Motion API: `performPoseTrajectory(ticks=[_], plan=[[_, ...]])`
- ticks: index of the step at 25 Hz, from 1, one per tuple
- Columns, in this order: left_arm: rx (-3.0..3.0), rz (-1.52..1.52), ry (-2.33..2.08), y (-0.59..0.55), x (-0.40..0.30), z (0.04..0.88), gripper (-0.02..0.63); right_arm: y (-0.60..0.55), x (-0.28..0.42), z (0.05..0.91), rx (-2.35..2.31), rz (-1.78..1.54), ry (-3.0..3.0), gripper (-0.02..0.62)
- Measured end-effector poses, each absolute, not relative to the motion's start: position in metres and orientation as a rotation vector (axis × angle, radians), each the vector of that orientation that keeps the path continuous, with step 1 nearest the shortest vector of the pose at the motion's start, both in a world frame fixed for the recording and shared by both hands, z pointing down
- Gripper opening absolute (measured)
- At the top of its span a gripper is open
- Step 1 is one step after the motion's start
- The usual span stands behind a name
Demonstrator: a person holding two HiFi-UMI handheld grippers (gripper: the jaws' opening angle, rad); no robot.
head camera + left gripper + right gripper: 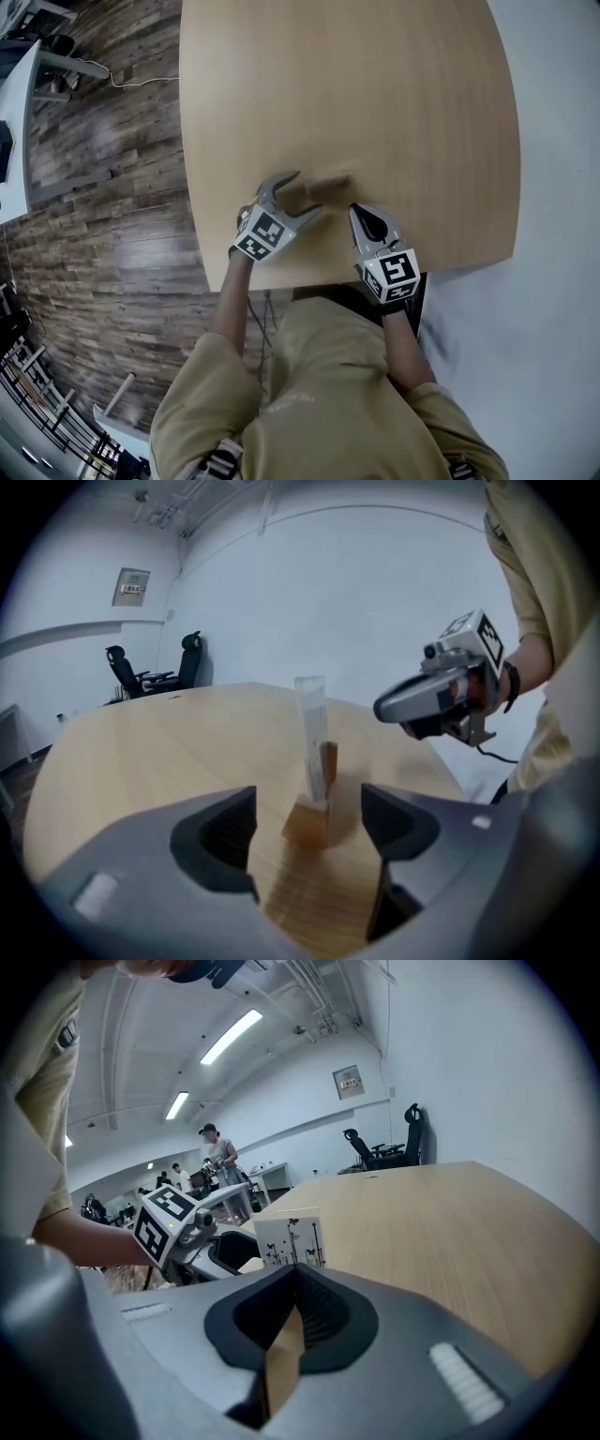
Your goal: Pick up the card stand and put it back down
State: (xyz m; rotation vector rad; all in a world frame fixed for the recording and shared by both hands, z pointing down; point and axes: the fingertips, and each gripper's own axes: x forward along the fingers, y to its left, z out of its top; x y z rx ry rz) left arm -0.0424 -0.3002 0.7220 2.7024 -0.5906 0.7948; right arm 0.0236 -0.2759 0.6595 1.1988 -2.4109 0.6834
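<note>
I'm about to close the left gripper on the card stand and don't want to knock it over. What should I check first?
1. Left gripper open: ok, jaws wide apart.
2. Stand lined up with the gap: ok, it shows between the jaws and touches neither.
3. Stand deep enough between the jaws: cannot tell; the head view shows it near the tips.
4. Stand upright on the table: ok.
5. Right gripper out of the way: ok, shut, empty, beside the stand and apart from it.
</note>
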Motion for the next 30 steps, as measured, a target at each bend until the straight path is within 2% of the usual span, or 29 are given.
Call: performPoseTrajectory(ticks=[4, 7, 13, 17, 22, 30], plan=[[2.73, 0.817, -0.531, -0.293, -0.023, 0.732, 0.339, -0.262, 0.028, 0.665, 1.234, 0.689, -2.388, 0.003], [2.74, 0.848, -0.467, -0.312, -0.012, 0.742, 0.312, -0.284, 0.035, 0.673, 1.252, 0.666, -2.343, 0.003], [2.791, 0.825, -0.392, -0.322, 0.009, 0.747, 0.21, -0.314, 0.057, 0.684, 1.351, 0.691, -2.311, 0.003], [2.815, 0.875, -0.317, -0.301, 0.019, 0.752, 0.119, -0.31, 0.067, 0.678, 1.387, 0.67, -2.322, 0.003], [2.816, 0.917, -0.327, -0.305, 0.029, 0.749, 0.059, -0.314, 0.075, 0.666, 1.372, 0.657, -2.354, 0.003], [2.664, 0.866, -0.518, -0.267, 0.042, 0.729, 0.04, -0.28, 0.082, 0.628, 1.309, 0.617, -2.469, 0.003]])
